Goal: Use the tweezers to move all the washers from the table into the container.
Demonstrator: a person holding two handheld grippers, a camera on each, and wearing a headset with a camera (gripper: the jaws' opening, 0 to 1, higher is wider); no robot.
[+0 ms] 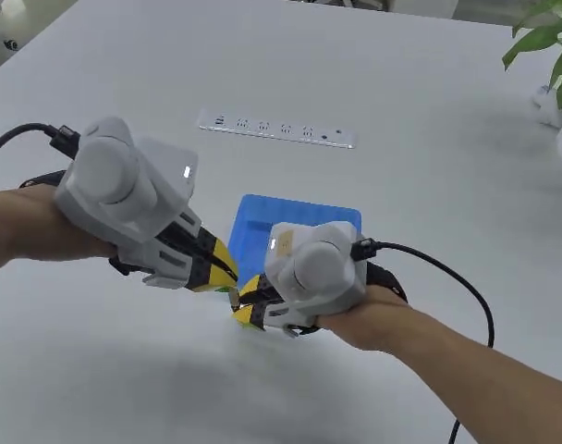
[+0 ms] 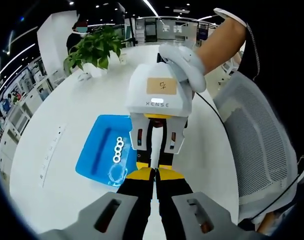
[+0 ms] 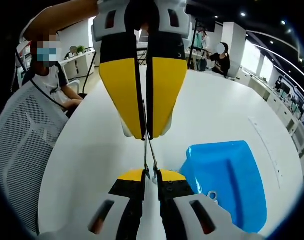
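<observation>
Washers [image 2: 118, 149] lie in a row inside the blue container [image 2: 94, 155], which sits on the white desk [image 1: 401, 111] just beside the grippers. The left gripper [image 3: 146, 135] and the right gripper [image 3: 151, 175] meet tip to tip. Both are narrowed onto the thin tweezers [image 3: 148, 155] running between them, though the right one's hold is hard to confirm from this angle.
</observation>
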